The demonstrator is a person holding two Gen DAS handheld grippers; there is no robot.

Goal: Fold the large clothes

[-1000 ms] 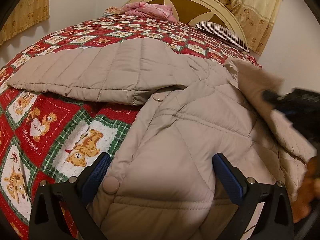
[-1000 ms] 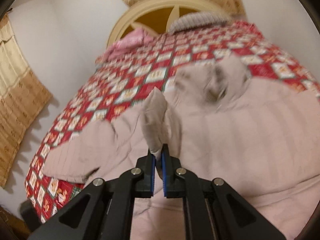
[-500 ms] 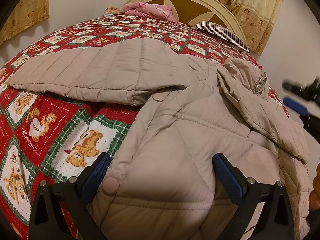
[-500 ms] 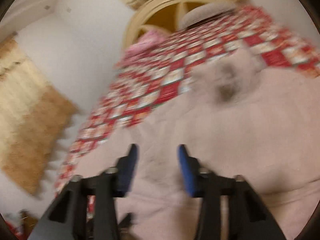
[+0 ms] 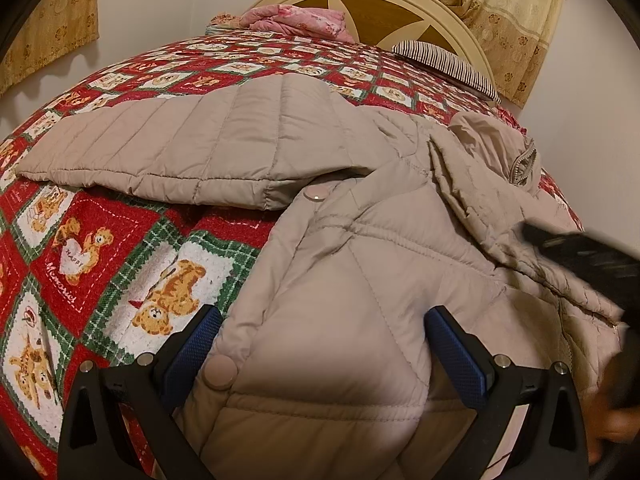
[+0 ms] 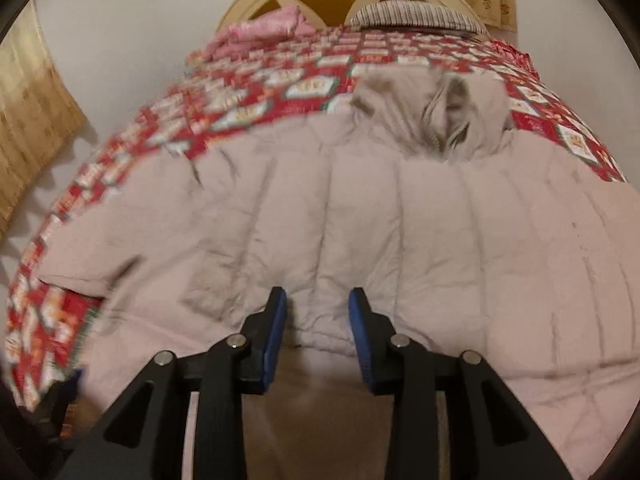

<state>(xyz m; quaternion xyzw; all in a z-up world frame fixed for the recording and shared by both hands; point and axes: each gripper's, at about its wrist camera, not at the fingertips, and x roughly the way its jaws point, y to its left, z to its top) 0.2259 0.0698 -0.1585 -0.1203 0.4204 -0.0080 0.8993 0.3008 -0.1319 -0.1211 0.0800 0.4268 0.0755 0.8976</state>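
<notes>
A big beige padded coat (image 5: 360, 280) lies spread on the bed, its body running from the near edge toward the far headboard (image 5: 380, 12), collar and hood (image 6: 432, 120) at the far end. One sleeve (image 5: 192, 148) stretches out flat to the left, across the red quilt (image 5: 80, 240) with its bear squares.

The left tongs (image 5: 320, 344) stand wide apart, straddling the near left edge of the coat by a snap button (image 5: 219, 372) — nothing is clamped between them. The right tongs (image 6: 318, 320) are also apart, though less widely, poised over the near hem in the middle of the coat; that view is blurred, so I cannot tell whether the pads touch the cloth.

The coming move likely turns on the sleeve. It lies to the far left of the left tongs, its long axis across the bed, so the left hand is clearly the nearer one to bring it in over the body. The right tongs, at the hem, seem better placed to hold the body down or lift the bottom edge.

The quilt is soft and the coat puffy — folds may spring back. A pink bundle (image 5: 296, 20) and a striped pillow (image 5: 444, 64) sit by the headboard, well apart from the coat; curtains (image 5: 516, 20) hang behind.
</notes>
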